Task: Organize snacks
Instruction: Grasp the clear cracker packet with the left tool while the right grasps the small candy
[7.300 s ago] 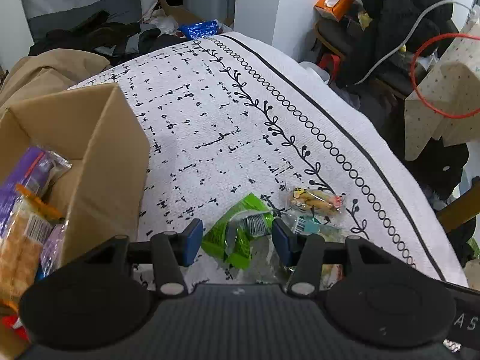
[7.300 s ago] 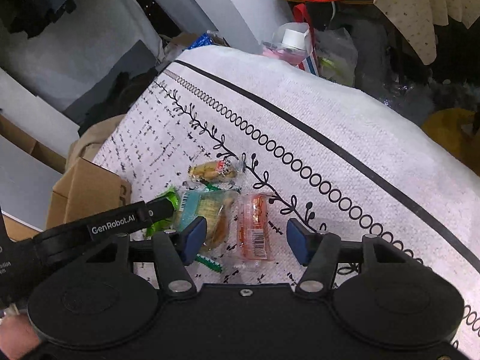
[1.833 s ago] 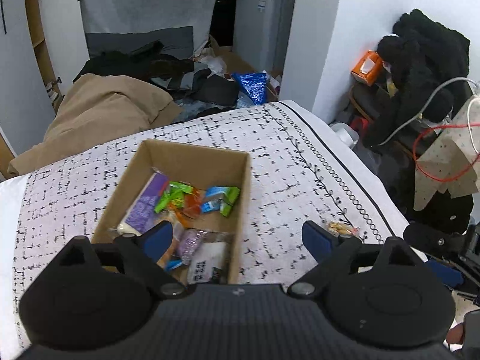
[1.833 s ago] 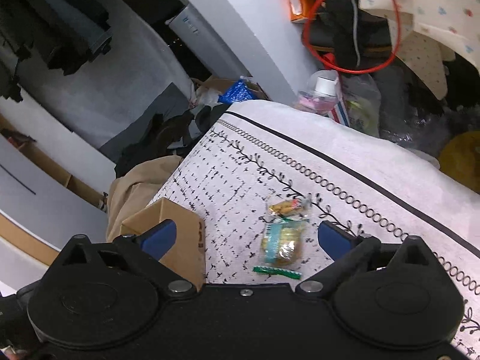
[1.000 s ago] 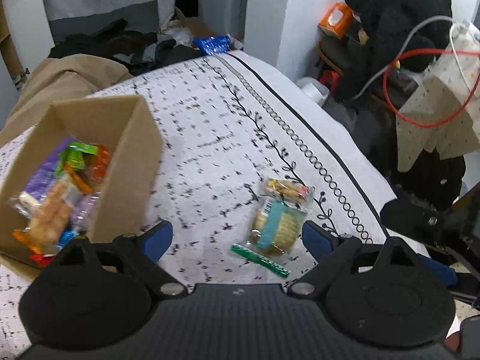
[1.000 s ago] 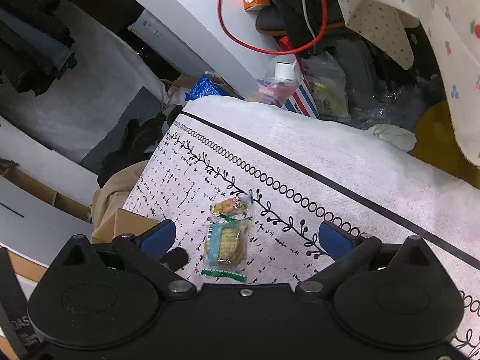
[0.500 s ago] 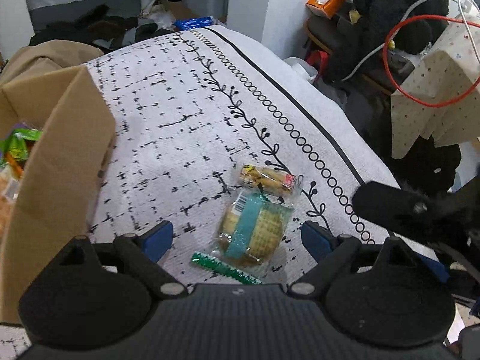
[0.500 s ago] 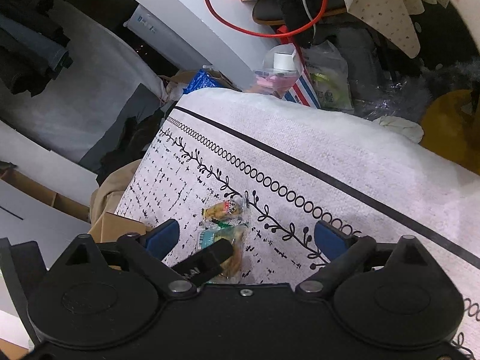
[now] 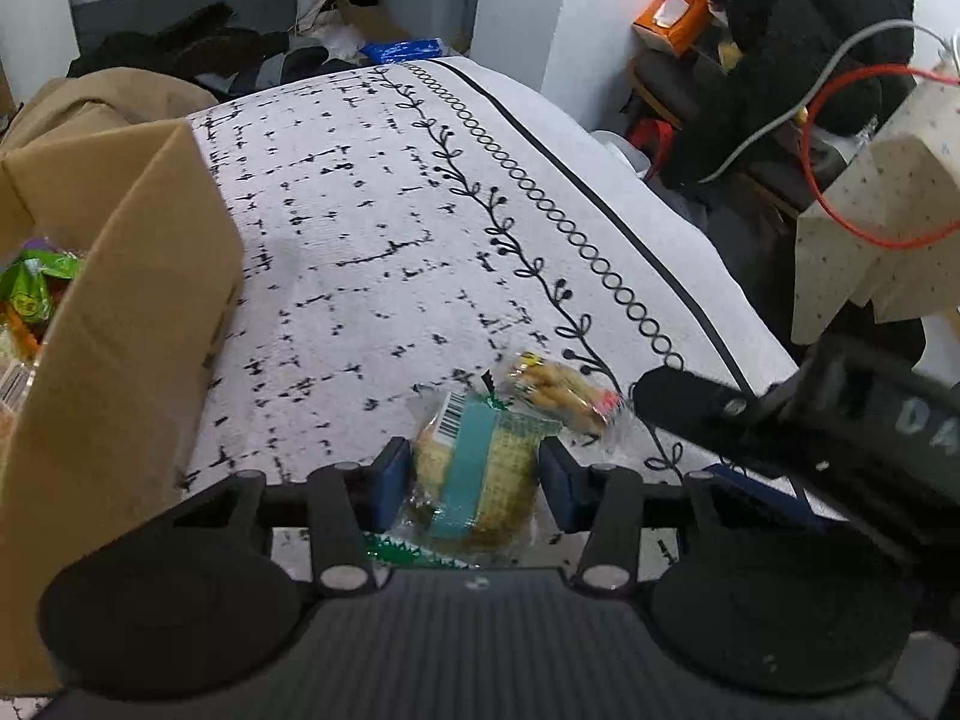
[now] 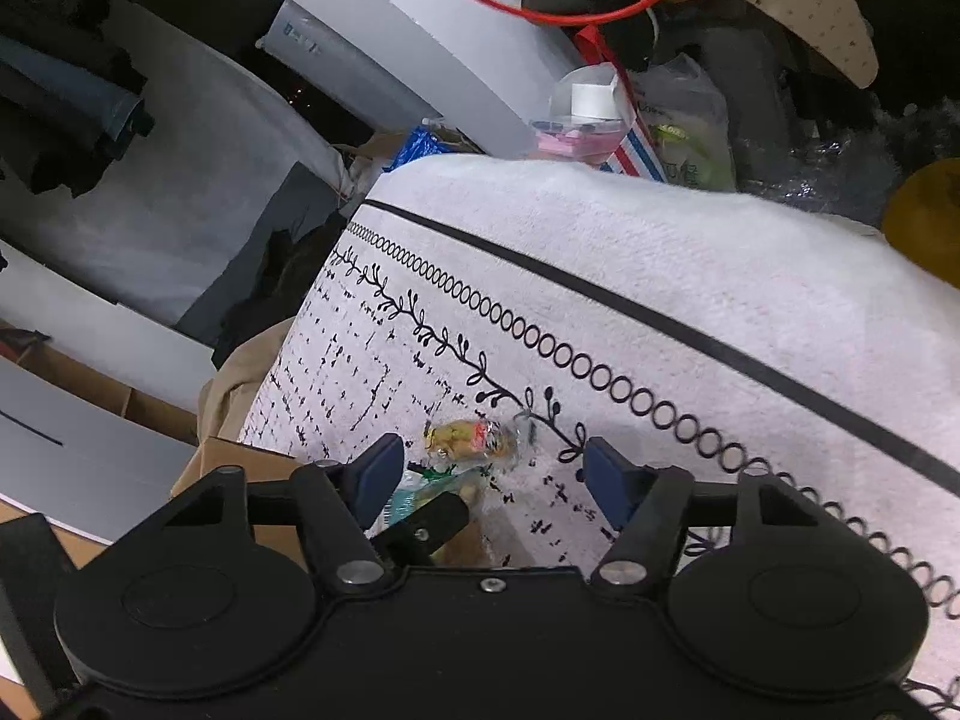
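Half a second ago the left gripper (image 9: 474, 480) had its blue fingers (image 9: 393, 477) spread wide, short of the snacks; now they have narrowed and sit on either side of the teal-banded cracker packet (image 9: 474, 468), touching or almost touching its wrapper, which lies on the cloth. The right gripper (image 10: 489, 474) has also drawn its fingers (image 10: 603, 480) in from their wider spread, though they are parted with nothing between them, hovering above the small yellow snack packet (image 10: 471, 439).

The surface is a tabletop under a white cloth (image 9: 372, 252) printed with black dashes, a vine, a chain of rings and a dark stripe. That small packet (image 9: 561, 393) lies just beyond the cracker packet, toward the right. A cardboard box (image 9: 129, 312) stands at the near left with snacks inside. Around it the room is cluttered: tan fabric (image 9: 90, 99) at the far left, dark clothing, an orange tissue box (image 9: 672, 15) and a red cable loop (image 9: 840, 138) to the right.

The right gripper's body crosses the left wrist view at the near right.
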Demonstrator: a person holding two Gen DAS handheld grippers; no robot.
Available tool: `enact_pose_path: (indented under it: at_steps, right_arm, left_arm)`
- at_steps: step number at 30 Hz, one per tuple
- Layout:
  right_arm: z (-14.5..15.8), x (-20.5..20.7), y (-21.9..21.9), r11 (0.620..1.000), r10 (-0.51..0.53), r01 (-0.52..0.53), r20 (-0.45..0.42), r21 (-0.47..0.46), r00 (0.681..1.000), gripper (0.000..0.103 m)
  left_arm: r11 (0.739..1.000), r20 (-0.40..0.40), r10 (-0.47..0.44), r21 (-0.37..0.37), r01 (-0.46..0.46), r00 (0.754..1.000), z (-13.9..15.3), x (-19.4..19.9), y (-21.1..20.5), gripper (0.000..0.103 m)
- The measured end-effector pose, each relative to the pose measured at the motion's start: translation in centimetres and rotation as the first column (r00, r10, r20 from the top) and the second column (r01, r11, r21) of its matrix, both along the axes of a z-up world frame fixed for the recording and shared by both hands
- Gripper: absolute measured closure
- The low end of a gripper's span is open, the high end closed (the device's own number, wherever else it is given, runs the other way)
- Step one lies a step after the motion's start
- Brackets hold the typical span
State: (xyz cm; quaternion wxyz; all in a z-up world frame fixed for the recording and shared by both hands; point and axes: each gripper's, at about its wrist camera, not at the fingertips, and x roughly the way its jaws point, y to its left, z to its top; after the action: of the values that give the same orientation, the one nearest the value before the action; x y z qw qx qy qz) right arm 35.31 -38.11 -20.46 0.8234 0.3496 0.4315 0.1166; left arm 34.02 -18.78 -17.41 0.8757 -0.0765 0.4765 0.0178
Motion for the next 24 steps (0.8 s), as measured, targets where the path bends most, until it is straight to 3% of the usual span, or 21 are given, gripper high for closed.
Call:
enact_pose_path:
  at_steps: [15, 17, 19, 24]
  right_arm:
    - [-2.0, 1.7, 2.6, 0.999, -0.007, 0.007, 0.000, -0.039, 1.000, 0.046]
    - [-2.0, 1.9, 2.8, 0.998, -0.006, 0.006, 0.005, -0.055, 1.000, 0.050]
    - [-2.1, 2.0, 3.0, 0.996, -0.005, 0.005, 0.002, -0.086, 1.000, 0.066]
    - [-2.2, 1.8, 2.9, 0.994, 0.001, 0.000, 0.005, -0.110, 1.000, 0.074]
  left_arm:
    - [0.997, -0.004, 0.062, -0.040, -0.062, 0.998, 0.3, 1.1, 3.7, 0.057]
    - [0.997, -0.005, 0.065, -0.039, -0.065, 0.998, 0.2, 1.1, 4.0, 0.057]
    - [0.997, -0.005, 0.068, -0.037, -0.068, 0.998, 0.2, 1.1, 4.3, 0.057]
    - [0.997, -0.005, 0.072, -0.027, -0.072, 0.997, 0.7, 1.0, 4.5, 0.057]
